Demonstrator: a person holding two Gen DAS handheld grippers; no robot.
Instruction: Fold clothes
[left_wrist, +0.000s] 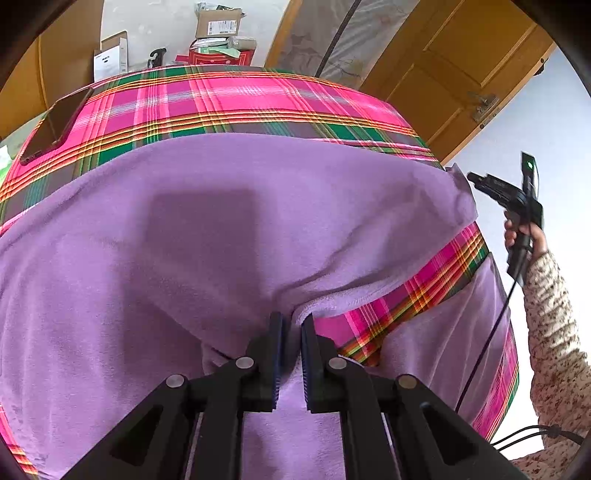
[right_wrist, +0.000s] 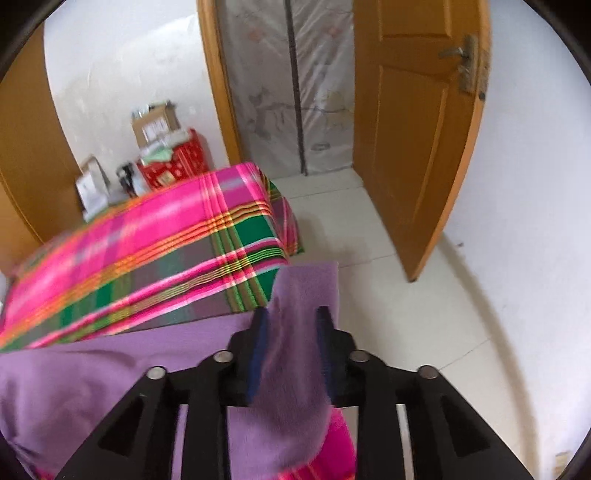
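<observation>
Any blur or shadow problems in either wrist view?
Left wrist view: sharp, with one dark blocky shadow on the purple cloth and strong fisheye bending of the plaid cover. Right wrist view: motion blur smears the plaid cover and boxes; the door stays fairly crisp.

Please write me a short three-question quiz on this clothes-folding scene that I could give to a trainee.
1. True or false: the left gripper is shut on the purple garment.
2. What covers the table under the garment? A) a plain white sheet B) a pink and green plaid cloth C) bare wood
3. In the right wrist view, what lies between the fingers of the right gripper?

Key:
1. True; its fingers pinch a bunched fold of the fabric.
2. B, the plaid cloth.
3. A flap of the purple garment; the jaws stand apart around it and do not press on it.
</observation>
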